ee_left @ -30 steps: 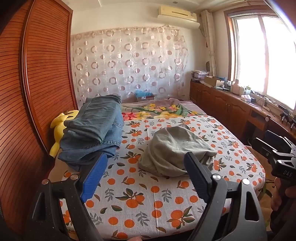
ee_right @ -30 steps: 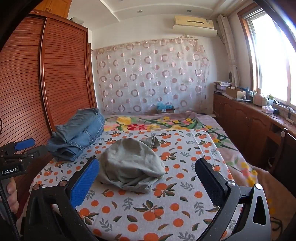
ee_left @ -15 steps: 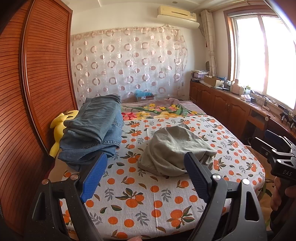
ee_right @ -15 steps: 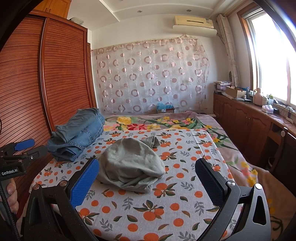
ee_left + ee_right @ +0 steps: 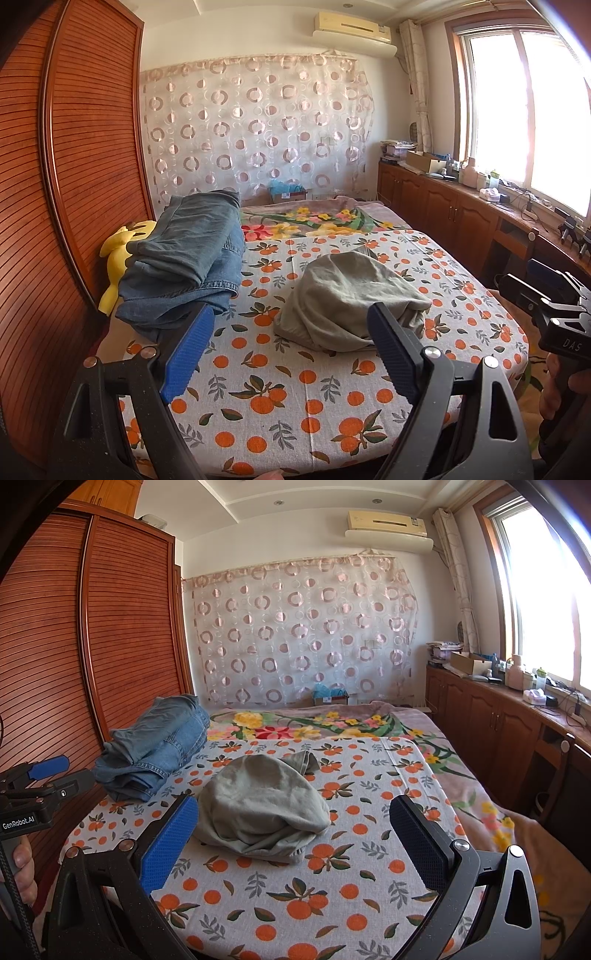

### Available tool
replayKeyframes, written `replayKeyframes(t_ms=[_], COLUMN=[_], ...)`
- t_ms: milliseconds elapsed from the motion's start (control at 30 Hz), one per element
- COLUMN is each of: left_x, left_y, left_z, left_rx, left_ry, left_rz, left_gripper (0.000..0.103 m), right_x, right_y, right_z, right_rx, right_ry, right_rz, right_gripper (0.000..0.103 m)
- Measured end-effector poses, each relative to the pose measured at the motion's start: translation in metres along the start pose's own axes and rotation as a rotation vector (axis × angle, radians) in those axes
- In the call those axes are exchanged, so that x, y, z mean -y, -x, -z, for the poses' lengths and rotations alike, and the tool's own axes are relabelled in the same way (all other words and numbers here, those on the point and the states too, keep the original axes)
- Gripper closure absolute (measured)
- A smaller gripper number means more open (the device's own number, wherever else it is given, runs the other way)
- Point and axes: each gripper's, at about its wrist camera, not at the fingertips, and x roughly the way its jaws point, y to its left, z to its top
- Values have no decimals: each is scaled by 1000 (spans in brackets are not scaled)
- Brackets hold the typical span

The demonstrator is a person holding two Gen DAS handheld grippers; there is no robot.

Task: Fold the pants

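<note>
Lettering shows on both tools: the left gripper (image 5: 33, 775), seen at the left edge of the right wrist view, carries a white "GenRobot.AI" label on its black body, and the right gripper (image 5: 535, 291), at the right edge of the left wrist view, bears the letters "DAS". No other writing can be read; print on the small cardboard box (image 5: 330, 698) by the curtain is too small to make out.

Both grippers hang over the near edge of the bed, each with its blue-padded fingers spread wide and nothing between them. The left gripper (image 5: 288, 354) frames the crumpled grey-green pants (image 5: 347, 299), which lie in a rumpled heap near the middle of the orange-print white bedsheet (image 5: 295, 387). In the right wrist view the right gripper (image 5: 295, 838) frames the same pants (image 5: 258, 808) just beyond its fingertips, not touching them.

Folded blue denim jeans (image 5: 184, 258) sit stacked on the bed's left side, against the slatted wooden wardrobe (image 5: 74, 166), apart from the grey-green heap. A yellow plush toy (image 5: 118, 254) is wedged behind the jeans. Farther back lies a floral blanket (image 5: 332, 723), and a circle-patterned sheer curtain (image 5: 303, 627) covers the far wall. Under the window a wooden counter (image 5: 517, 701) carries bottles and boxes.
</note>
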Motion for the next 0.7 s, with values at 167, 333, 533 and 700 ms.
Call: replayKeyframes(t_ms=[167, 333, 533, 700], left_x=[0, 0, 0, 0], left_y=[0, 1, 1, 1], left_z=[0, 1, 1, 1], left_rx=[0, 1, 1, 2], left_ry=[-1, 0, 0, 0], left_rz=[0, 1, 1, 1], left_gripper=[17, 17, 17, 17], right_x=[0, 0, 0, -1], right_y=[0, 1, 1, 1], right_z=[0, 0, 0, 0], right_rx=[0, 1, 0, -1], right_ry=[2, 2, 2, 1], right_rz=[0, 1, 0, 0], right_gripper=[0, 0, 0, 0])
